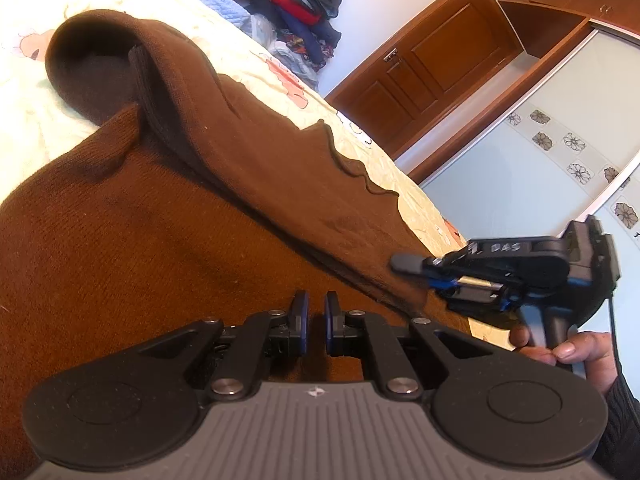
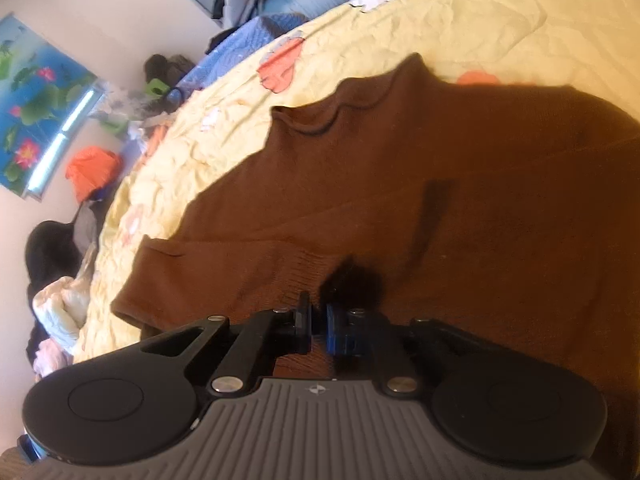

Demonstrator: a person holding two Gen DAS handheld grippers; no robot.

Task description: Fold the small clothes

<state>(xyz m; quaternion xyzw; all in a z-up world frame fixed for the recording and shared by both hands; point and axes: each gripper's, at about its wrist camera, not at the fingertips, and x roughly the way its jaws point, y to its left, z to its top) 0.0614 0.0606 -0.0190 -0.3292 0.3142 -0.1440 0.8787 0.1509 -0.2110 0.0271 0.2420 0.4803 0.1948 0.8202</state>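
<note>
A brown knit sweater [image 1: 132,240] lies spread on a bed with a pale yellow floral quilt [image 1: 32,128]; the sweater's near part runs out of frame at the bottom and left of the left wrist view. Its collar [image 1: 86,60] gapes open at the upper left, and a folded-over sleeve [image 1: 256,168] crosses the body diagonally toward the lower right.

The left gripper [image 1: 316,312] hovers over the body of the sweater with its jaws drawn nearly together; only a narrow gap remains, and no fabric can be seen between the blue pads. Whether the tips touch the knit is hidden by the tool's own body.

At the right, the right gripper [image 1: 404,263] sits at the sleeve end, blurred, held by a hand [image 1: 576,354] partly cut off. In its own view the right gripper [image 2: 318,316] appears clenched, the jaws close together. A dark smear just ahead of the tips obscures any pinched cuff [image 2: 296,268], so a grasp cannot be confirmed.

A clothes pile [image 1: 304,4] lies beyond the bed.
</note>
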